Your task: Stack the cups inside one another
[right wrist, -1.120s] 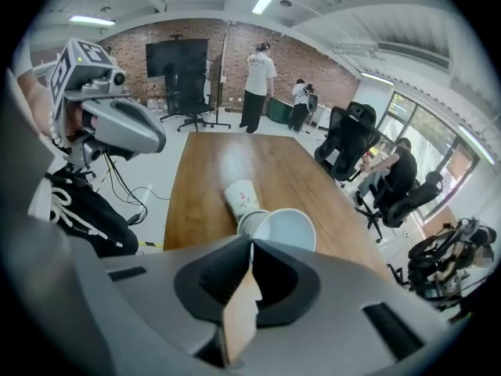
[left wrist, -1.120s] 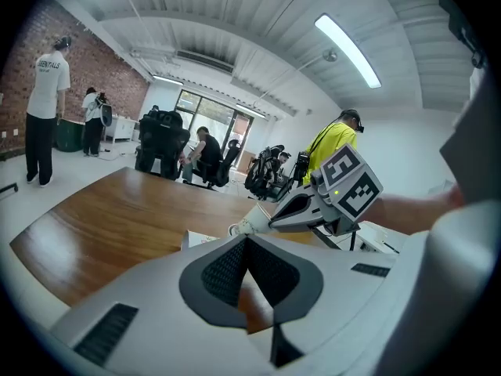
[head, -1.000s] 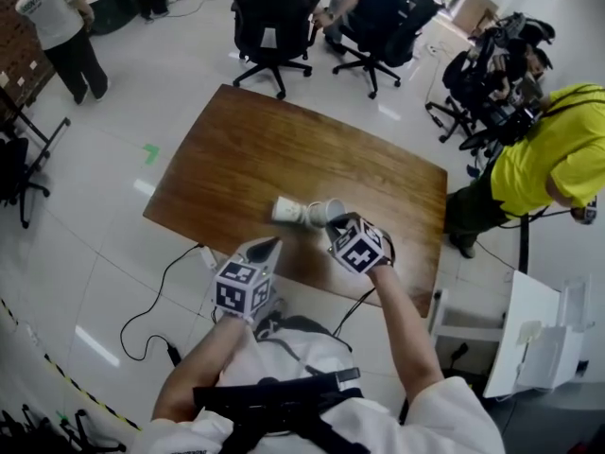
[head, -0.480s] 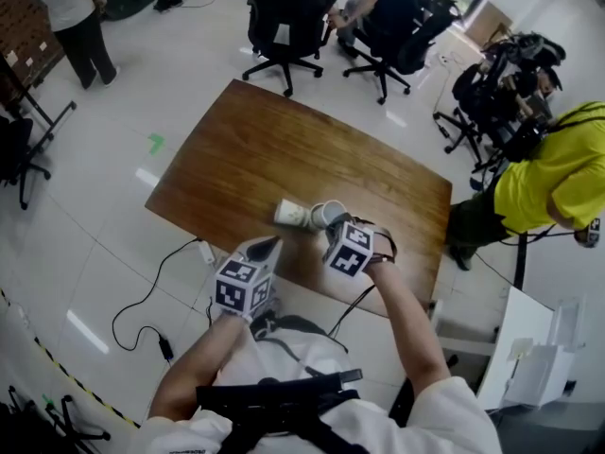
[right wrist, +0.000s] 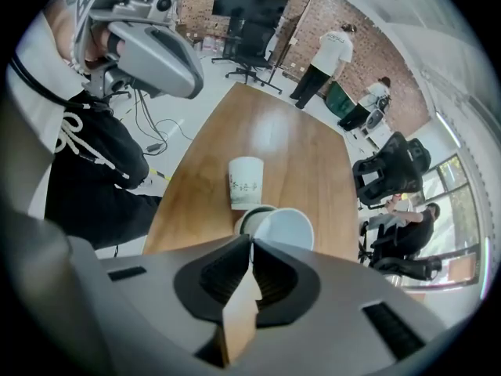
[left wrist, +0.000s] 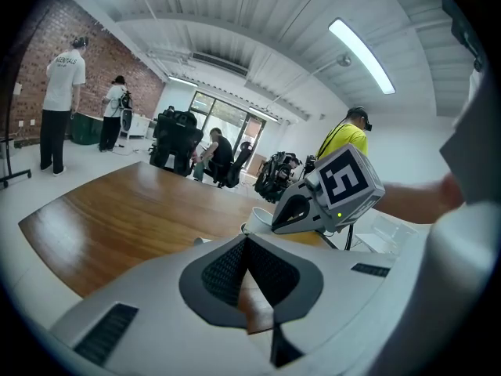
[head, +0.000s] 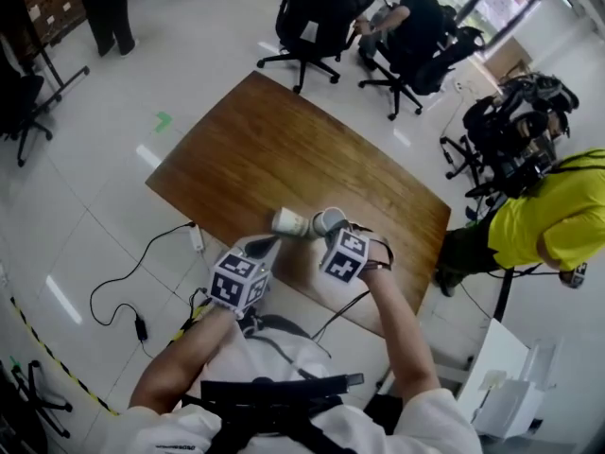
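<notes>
On the wooden table (head: 284, 149), near its front edge, a white printed paper cup (head: 289, 222) (right wrist: 246, 180) lies on its side. Right beside it is a second white cup (head: 330, 220) (right wrist: 285, 230), its mouth turned toward the right gripper view. My right gripper (head: 334, 232) (right wrist: 250, 245) points steeply down and is shut on this cup's rim. The two cups touch or nearly touch at their mouths. My left gripper (head: 267, 245) (left wrist: 246, 240) hovers over the table's front edge, left of the cups, shut and empty. In its view one cup (left wrist: 259, 217) shows behind the jaws.
Black office chairs (head: 321, 8) stand past the table's far side. A person in a yellow shirt (head: 553, 216) is at the right with camera gear on stands (head: 510, 130). A cable and a power strip (head: 194, 239) lie on the tiled floor at the left.
My right gripper has rolled at the wrist with the cup's rim still in it, and the cup turned with it. The left gripper and the lying cup have stayed put.
</notes>
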Motion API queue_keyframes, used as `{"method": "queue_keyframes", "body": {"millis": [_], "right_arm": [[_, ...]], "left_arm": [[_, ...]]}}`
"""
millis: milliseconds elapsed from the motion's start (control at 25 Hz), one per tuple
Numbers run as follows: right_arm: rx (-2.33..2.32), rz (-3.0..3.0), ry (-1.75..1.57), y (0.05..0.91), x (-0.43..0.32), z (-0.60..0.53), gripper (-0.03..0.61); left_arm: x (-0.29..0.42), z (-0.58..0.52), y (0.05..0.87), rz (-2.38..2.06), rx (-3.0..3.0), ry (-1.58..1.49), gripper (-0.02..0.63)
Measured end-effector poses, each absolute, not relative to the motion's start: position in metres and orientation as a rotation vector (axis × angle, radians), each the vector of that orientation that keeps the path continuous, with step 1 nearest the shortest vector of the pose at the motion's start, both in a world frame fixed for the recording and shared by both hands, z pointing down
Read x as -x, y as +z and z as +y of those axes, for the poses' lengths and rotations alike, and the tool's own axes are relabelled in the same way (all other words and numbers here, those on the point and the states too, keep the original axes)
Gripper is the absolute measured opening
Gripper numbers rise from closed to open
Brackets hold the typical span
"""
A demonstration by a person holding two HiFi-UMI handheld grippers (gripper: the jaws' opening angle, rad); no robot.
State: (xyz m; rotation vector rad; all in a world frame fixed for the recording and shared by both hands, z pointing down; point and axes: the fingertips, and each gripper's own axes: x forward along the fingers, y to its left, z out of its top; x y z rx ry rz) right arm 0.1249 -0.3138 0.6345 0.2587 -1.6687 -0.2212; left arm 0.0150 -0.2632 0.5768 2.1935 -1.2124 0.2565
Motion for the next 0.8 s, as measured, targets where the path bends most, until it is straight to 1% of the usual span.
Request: {"method": "queue_keyframes", "body": {"millis": [320,400,480,560,600,640,720,800], "right_arm": [[-0.207,-1.614,-0.276,0.653,-0.117,-0.312,0.025],[-0.208,-1.613,-0.296,0.657,-0.115,-0.313,0.049],[-0.227,-1.627,-0.311,0.656,-0.114,-0.312,0.059],[-0.283,-1.691,-0.292,0.645,-0.113,-0.310,0.190],[-0.331,-1.751,-0.274,0.635,-0.111,-0.308,0.220],[-0.386,-1.827,-0.249,0.623,-0.109,-0.305,0.271],[-0.463,-2.004,-0.153,0.606,-0.102,-0.286,0.273],[-0.468,-2.104,-0.057,0.615,-0.096,-0.259,0.273]], "left_arm": [[-0.010,-0.251,0.606,-1.200,-2.146,0.285,-0.008],[-0.007,-0.247,0.616,-1.198,-2.128,0.298,-0.008],[-0.006,-0.240,0.627,-1.195,-2.112,0.316,-0.008],[-0.006,-0.232,0.638,-1.186,-2.102,0.330,-0.008],[-0.006,-0.228,0.644,-1.179,-2.097,0.335,-0.008],[-0.006,-0.225,0.649,-1.173,-2.092,0.337,-0.006],[-0.004,-0.221,0.657,-1.161,-2.081,0.331,-0.005],[-0.002,-0.218,0.661,-1.148,-2.076,0.331,-0.005]]}}
